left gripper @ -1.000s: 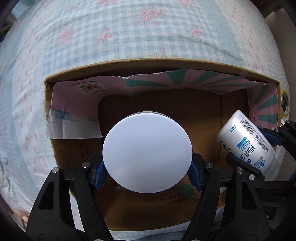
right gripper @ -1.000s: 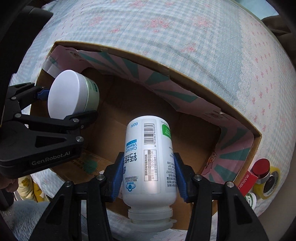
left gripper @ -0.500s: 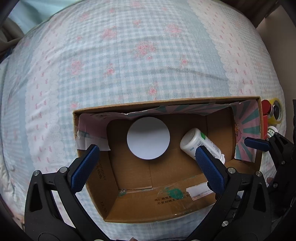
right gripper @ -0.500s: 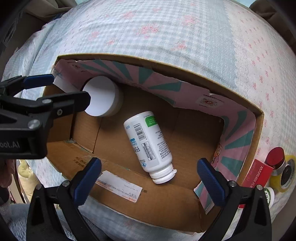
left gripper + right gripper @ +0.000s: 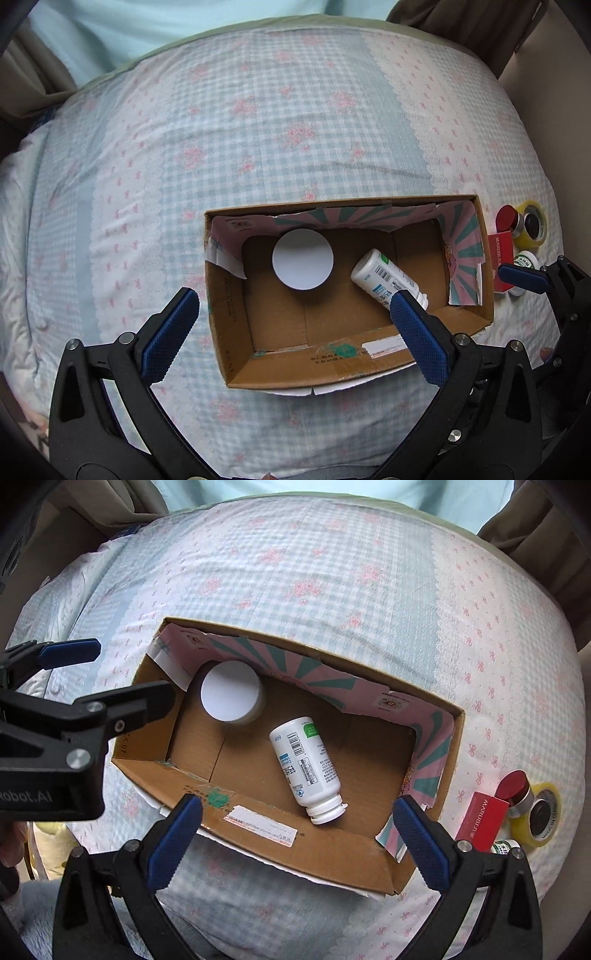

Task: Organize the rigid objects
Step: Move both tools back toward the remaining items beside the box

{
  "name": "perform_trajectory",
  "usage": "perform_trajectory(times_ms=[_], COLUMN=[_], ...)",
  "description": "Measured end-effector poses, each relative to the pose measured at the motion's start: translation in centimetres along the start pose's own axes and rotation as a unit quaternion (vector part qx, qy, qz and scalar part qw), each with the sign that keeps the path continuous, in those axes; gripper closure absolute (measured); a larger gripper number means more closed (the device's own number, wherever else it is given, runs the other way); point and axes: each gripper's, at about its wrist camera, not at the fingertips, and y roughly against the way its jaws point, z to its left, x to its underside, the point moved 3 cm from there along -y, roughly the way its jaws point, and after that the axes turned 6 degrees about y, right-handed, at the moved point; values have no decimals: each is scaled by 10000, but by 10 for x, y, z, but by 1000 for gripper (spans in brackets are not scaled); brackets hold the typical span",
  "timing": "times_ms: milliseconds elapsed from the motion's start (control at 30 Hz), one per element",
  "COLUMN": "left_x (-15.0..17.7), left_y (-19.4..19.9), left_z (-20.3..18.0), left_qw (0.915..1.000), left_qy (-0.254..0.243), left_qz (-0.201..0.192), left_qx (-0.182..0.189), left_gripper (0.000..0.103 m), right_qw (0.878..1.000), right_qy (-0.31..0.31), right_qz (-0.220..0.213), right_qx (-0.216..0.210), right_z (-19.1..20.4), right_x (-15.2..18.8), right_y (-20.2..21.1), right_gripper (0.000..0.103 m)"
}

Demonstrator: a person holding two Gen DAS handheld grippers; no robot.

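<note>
Two items lie boxed; both tongs are held released above.

The jar (image 5: 303, 259) and bottle (image 5: 306, 766) are seen inside the cardboard box (image 5: 236, 354), ahead of the empty, spread left gripper (image 5: 291, 332) and right gripper (image 5: 295, 843); remaining items (image 5: 517, 812) sit right of the right tongs, likely next.

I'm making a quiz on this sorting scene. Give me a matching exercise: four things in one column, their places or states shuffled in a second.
Things:
1. white jar
2. white bottle
3. red box
4. left gripper

Places or states:
A. lying on its side in the cardboard box
B. outside the cardboard box, on the bedspread
C. open, holding nothing
D. upright in a box corner

Pairs: 1-D, 2-A, 3-B, 4-C
</note>
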Motion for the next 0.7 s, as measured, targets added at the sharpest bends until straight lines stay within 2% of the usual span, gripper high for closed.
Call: perform_trajectory(times_ms=[200,367,533,700], left_x=[21,35,46,56], left_y=[48,82,109,126], left_z=[7,1,-15,-41], left_qw=[9994,9985,9965,9937], left_qy=[123,85,-82,-233], left_qz=[-319,-487,-646,-820], left_qx=[55,247,518,731], left_gripper=[0,0,0,0], right_qw=[9984,9933,9818,9661], right_qy=[-222,-689,-1314,-1834], right_qz=[-428,-819,-1179,-1384], right_qx=[290,433,701,1175], right_z=[6,4,-7,-27], right_x=[12,26,52,91], right_y=[42,84,131,171], right_gripper=[0,0,0,0])
